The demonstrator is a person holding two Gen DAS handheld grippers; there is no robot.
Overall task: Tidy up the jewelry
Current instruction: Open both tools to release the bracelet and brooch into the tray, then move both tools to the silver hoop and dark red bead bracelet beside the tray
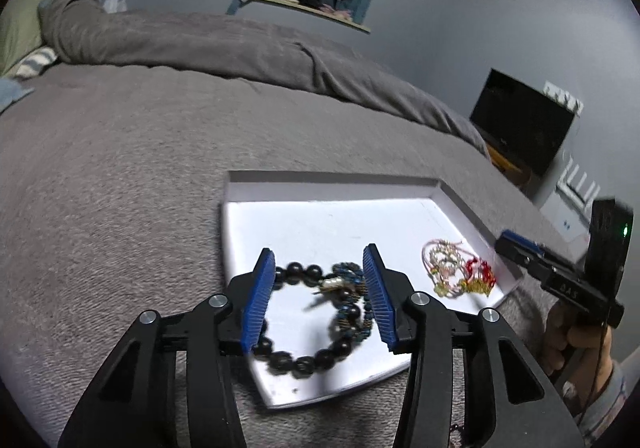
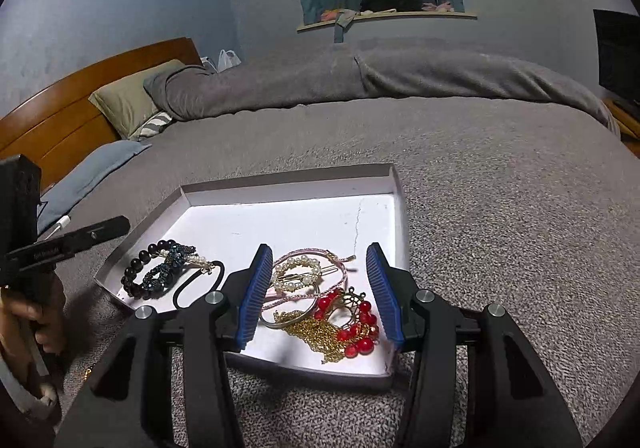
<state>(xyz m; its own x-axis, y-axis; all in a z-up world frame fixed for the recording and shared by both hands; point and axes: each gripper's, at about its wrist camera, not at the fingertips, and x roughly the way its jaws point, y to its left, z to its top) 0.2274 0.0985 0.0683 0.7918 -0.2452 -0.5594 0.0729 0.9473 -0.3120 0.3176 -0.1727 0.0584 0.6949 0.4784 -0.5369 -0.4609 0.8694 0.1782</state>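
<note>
A white shallow tray lies on the grey bed cover. My left gripper hovers open over its left part, where a dark bead bracelet and a blue beaded hair piece lie together; the pads touch neither. A black hair tie trails beside them. My right gripper stands open above a heap of a pearl hair clip, pink cord bracelet, gold chain and red bead earrings. Nothing is held.
The tray sits near the bed's front edge on a grey blanket. A rolled grey duvet, pillows and a wooden headboard lie beyond. A dark screen stands off the bed's right side.
</note>
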